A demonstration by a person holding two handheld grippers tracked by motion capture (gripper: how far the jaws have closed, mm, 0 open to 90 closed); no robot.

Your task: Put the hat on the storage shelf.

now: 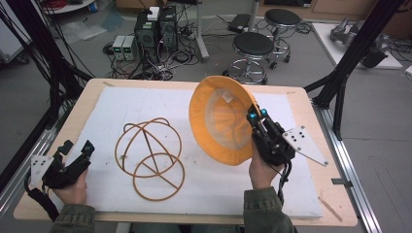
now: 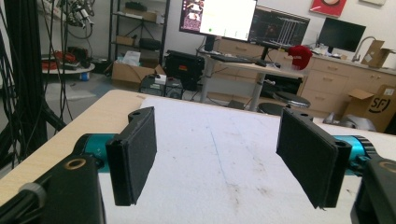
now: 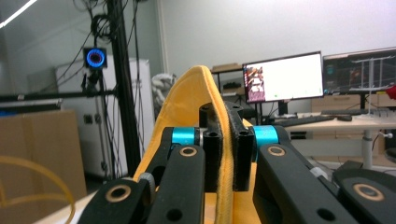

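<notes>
An orange bucket hat (image 1: 221, 121) hangs in the air over the table's right half, its pale inside facing the camera. My right gripper (image 1: 256, 116) is shut on its brim. In the right gripper view the hat's brim (image 3: 194, 98) runs up between the two closed jaws of the right gripper (image 3: 225, 154). A tan wire frame (image 1: 148, 153) shaped like a head stand lies on the white mat (image 1: 111, 102) at centre left. My left gripper (image 1: 77, 150) rests low at the table's front left, open. In the left gripper view, nothing sits between the pads of the left gripper (image 2: 217, 161).
The mat covers most of a wooden table (image 1: 301, 104). Beyond the far edge stand two black stools (image 1: 252, 46), computer boxes (image 1: 155, 26) and loose cables on the floor. Black frame posts (image 1: 350, 53) rise at the right, and a cable bundle (image 1: 43, 58) hangs at the left.
</notes>
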